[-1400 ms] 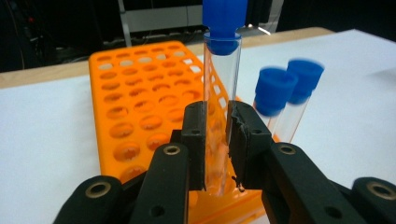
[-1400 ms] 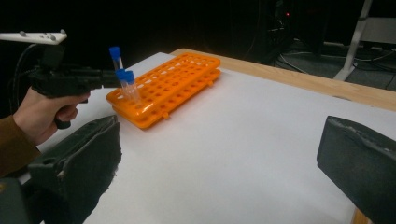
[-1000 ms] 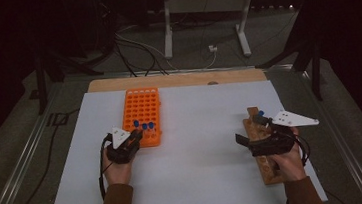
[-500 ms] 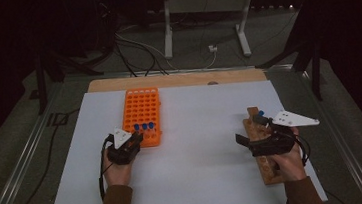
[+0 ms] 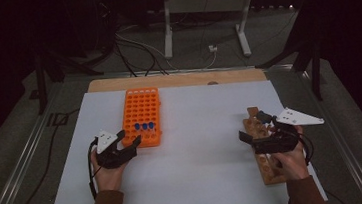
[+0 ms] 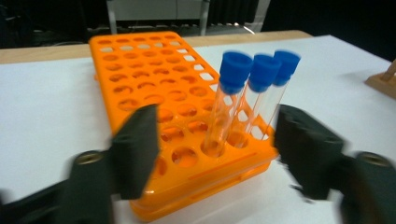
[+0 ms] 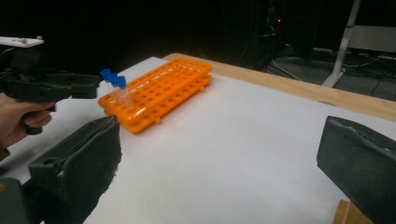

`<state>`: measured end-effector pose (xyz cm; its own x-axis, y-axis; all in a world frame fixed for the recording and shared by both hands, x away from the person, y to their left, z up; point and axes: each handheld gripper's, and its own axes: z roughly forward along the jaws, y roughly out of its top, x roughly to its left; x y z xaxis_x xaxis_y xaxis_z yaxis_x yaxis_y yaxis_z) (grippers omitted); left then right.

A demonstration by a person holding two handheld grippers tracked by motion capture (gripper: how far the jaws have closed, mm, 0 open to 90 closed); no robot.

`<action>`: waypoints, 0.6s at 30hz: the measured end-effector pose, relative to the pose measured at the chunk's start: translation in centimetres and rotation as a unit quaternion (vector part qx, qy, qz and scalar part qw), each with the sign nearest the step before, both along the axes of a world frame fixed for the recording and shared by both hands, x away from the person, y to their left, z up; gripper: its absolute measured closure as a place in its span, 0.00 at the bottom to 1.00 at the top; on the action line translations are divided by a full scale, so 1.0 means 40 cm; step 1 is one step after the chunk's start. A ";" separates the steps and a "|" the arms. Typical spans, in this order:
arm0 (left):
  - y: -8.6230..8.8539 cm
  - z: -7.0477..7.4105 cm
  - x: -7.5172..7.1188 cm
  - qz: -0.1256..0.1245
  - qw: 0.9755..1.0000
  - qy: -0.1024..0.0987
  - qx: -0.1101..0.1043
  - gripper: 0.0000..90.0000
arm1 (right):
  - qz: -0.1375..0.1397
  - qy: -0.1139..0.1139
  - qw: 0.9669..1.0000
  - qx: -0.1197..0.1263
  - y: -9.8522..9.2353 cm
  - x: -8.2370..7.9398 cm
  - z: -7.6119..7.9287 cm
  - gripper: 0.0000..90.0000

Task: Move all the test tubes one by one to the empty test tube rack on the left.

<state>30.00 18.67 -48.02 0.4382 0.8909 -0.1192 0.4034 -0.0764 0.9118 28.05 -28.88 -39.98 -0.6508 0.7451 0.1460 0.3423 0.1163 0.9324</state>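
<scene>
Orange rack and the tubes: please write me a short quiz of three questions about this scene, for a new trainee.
1. How many blue-capped tubes stand in the orange rack?
2. True or false: the left gripper is clamped on one of the tubes.
3. Which thing lies under the right gripper? A) the orange rack B) a wooden rack C) a metal tray

Key
1. Three, side by side in the row at the rack's near edge.
2. False. Its jaws have just been opening and stand apart in front of the rack, touching no tube.
3. B. The right gripper, jaws open and empty, sits above the wooden rack at the table's right side.
</scene>
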 end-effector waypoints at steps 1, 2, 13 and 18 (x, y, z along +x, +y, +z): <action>0.001 0.005 -0.006 0.004 1.000 -0.004 -0.001 0.26 | -0.003 -0.001 1.000 0.001 -0.004 0.000 0.002 0.00; 0.003 0.009 -0.012 0.004 1.000 -0.006 -0.002 0.21 | -0.005 -0.001 1.000 0.002 -0.009 0.001 0.004 0.00; -0.014 0.041 -0.039 0.005 1.000 -0.023 -0.017 0.01 | -0.069 -0.016 0.997 -0.027 -0.083 0.007 0.014 0.02; -0.021 0.042 -0.038 -0.002 1.000 -0.023 -0.021 0.01 | -0.097 -0.012 0.995 -0.032 -0.118 0.023 -0.003 0.08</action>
<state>28.48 17.83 -46.34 0.4476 0.8839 -0.1356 0.3604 -0.0395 0.9320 28.97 -33.60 -40.11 -0.4966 0.8643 0.0802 0.3423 0.1101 0.9331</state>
